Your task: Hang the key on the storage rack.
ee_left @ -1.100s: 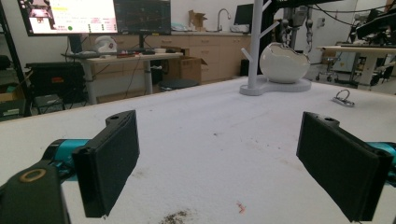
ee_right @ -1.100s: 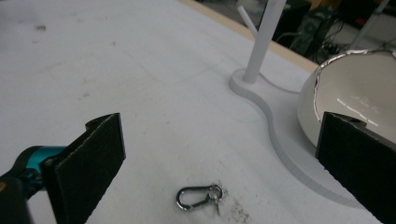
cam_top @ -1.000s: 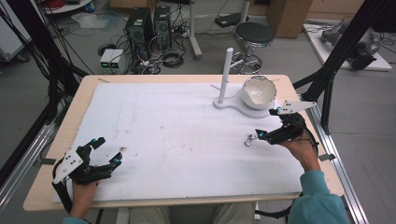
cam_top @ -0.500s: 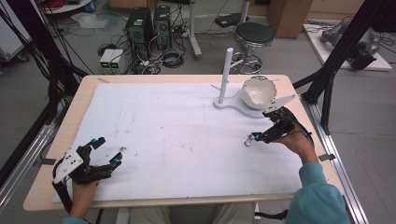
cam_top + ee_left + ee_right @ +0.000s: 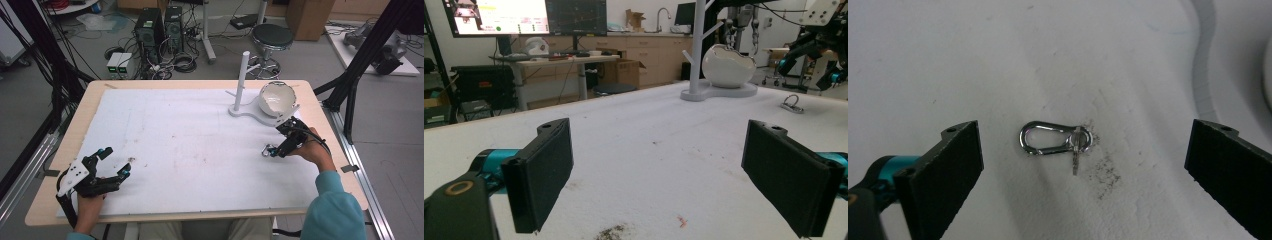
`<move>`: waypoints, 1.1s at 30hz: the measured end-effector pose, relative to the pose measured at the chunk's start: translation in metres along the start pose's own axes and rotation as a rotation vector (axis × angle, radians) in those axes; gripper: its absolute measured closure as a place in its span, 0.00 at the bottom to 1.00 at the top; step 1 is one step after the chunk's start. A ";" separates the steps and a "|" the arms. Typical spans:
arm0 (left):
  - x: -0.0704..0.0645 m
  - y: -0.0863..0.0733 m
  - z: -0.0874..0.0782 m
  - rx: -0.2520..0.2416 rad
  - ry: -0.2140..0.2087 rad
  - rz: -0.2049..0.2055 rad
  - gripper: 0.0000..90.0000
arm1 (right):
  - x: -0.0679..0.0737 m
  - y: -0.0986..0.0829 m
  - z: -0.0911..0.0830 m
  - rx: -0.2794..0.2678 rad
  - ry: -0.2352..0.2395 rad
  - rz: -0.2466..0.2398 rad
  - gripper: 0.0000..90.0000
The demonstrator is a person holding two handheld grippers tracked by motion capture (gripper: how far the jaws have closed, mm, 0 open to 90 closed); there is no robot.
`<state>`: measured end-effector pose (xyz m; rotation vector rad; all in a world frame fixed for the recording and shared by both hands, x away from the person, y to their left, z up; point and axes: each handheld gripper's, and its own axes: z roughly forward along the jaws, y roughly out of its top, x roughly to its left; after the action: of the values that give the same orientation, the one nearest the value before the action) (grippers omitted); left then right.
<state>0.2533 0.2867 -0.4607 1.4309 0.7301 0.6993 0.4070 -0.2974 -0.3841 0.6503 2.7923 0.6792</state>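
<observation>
At the near left corner of the table (image 5: 60, 165) we hold the left gripper (image 5: 114, 162) with its jaws spread wide and nothing between them, resting low over the white mat (image 5: 190, 150), well apart from everything else; it poses little risk where it sits. Toward the far right of the table stands a white stand (image 5: 242, 80) with an upright post, and a white bowl (image 5: 276, 97) sits on its base. Just in front of that base, near the right edge, the small metal carabiner clip (image 5: 1054, 138) lies flat on the mat, and we hover the right gripper (image 5: 274, 150) over it with jaws wide apart and the clip centred between them. We judge the grasp the risky part: the clip is thin and lies flat, so the pads may close above it or skate it across the mat, and its short dangling pin could snag. A descent too far right could also nudge the stand's base.
</observation>
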 end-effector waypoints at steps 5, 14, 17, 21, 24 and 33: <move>0.000 0.000 0.000 0.000 0.000 0.000 0.15 | -0.001 0.001 0.006 0.017 0.019 -0.002 0.06; 0.000 0.000 0.000 -0.001 0.001 0.001 0.15 | -0.005 -0.001 0.010 0.073 0.043 0.031 0.21; 0.000 0.000 0.000 -0.001 0.001 0.002 0.15 | -0.006 -0.001 0.010 0.084 0.048 0.050 0.26; 0.000 0.000 0.000 0.000 0.001 0.002 0.15 | -0.006 -0.001 0.012 0.111 0.069 0.049 0.38; 0.000 0.000 0.000 -0.001 0.000 0.002 0.15 | -0.006 -0.001 0.013 0.126 0.074 0.038 0.45; 0.000 0.000 0.000 -0.001 0.001 0.001 0.15 | -0.008 0.000 0.014 0.147 0.060 0.041 0.67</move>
<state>0.2532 0.2867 -0.4607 1.4306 0.7295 0.7008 0.4180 -0.2960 -0.3955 0.7271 2.9129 0.5126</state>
